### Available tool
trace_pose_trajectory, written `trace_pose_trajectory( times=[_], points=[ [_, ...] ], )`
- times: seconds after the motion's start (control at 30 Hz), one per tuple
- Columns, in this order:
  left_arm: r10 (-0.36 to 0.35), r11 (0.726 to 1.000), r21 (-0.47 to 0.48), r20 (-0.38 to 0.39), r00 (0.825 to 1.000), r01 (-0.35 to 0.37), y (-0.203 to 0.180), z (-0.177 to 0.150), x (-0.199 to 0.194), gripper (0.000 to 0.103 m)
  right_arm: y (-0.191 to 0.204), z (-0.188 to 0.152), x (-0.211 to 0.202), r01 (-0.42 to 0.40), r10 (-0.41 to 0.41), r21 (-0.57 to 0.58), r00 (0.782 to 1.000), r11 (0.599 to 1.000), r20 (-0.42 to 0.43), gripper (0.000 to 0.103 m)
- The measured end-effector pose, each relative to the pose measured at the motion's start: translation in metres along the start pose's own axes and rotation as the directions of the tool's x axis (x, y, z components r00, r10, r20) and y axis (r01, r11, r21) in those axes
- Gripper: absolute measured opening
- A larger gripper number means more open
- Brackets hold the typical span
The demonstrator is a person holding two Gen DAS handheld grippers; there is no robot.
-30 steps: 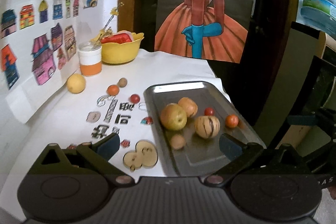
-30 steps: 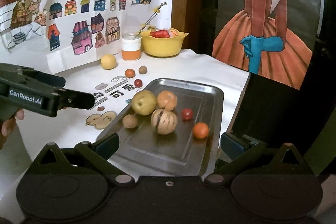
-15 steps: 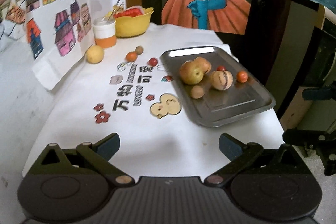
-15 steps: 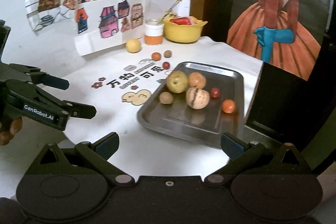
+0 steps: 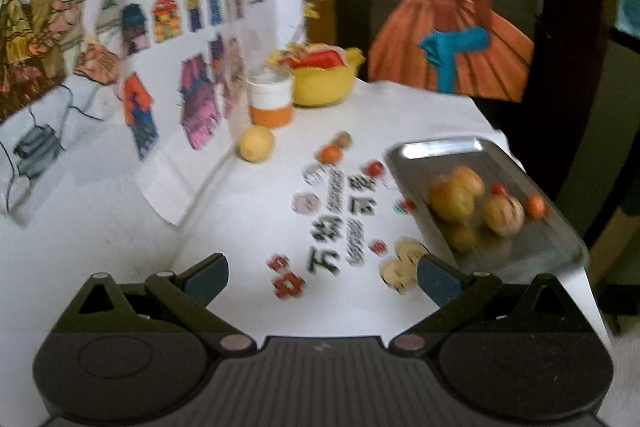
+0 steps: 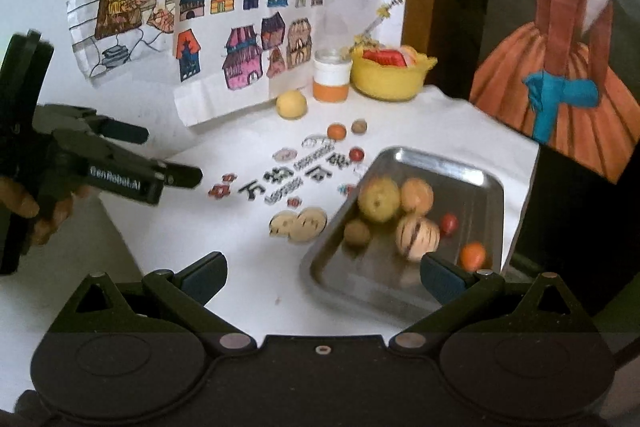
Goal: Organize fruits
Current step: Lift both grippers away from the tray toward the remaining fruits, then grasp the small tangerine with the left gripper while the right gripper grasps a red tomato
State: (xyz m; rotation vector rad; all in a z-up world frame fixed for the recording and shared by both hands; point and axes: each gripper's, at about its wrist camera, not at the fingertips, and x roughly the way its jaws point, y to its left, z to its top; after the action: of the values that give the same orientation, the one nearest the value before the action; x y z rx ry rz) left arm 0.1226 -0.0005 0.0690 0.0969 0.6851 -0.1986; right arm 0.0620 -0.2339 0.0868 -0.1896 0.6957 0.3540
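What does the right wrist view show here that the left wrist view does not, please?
Only the right wrist view shows the left gripper from outside, open and empty, with the hand holding it, plus the right gripper, also open. Only the left wrist view shows the dark adapter and cable in the wall drawing at far left. Both show the metal tray holding six fruits, four loose fruits on the white table, and the yellow bowl.

Black grippers, blue-padded jaws, "GenRobot.AI" lettering
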Motion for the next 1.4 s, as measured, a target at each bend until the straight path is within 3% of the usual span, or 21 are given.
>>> trace_pose_trajectory(
  times=[0.37, 0.57, 0.73, 1.07, 1.3, 1.4],
  points=[
    [0.044, 0.990, -0.136, 0.066, 0.997, -0.034, 0.054, 0.052, 0.042, 0.103, -0.014, 0.075, 0.044, -0.016, 0.028, -0.107, 0.994, 0.994, 0.109, 0.102],
    [0.047, 0.985, -0.169, 0.102, 0.994, -0.029, 0.067, 0.057, 0.072, 0.103, -0.034, 0.119, 0.067, -0.020, 0.041, -0.117, 0.983, 0.993, 0.181, 0.102],
    [0.024, 0.984, -0.178, 0.098, 0.995, -0.007, 0.066, 0.057, 0.102, 0.103, -0.051, 0.144, 0.095, -0.058, 0.085, -0.151, 0.980, 0.987, 0.179, 0.102],
    [-0.066, 0.977, -0.198, 0.075, 0.995, 0.080, 0.063, 0.069, 0.169, 0.102, -0.049, 0.133, 0.179, -0.117, 0.144, -0.366, 0.988, 0.923, 0.050, 0.102],
    [-0.129, 0.967, -0.213, 0.062, 0.990, 0.139, 0.054, 0.077, 0.213, 0.102, -0.051, 0.124, 0.241, -0.151, 0.139, -0.373, 0.989, 0.916, -0.057, 0.102],
    [-0.141, 0.965, -0.217, 0.045, 0.989, 0.147, 0.050, 0.080, 0.230, 0.102, -0.054, 0.124, 0.264, -0.166, 0.135, -0.354, 0.985, 0.920, -0.111, 0.096]
  ],
)
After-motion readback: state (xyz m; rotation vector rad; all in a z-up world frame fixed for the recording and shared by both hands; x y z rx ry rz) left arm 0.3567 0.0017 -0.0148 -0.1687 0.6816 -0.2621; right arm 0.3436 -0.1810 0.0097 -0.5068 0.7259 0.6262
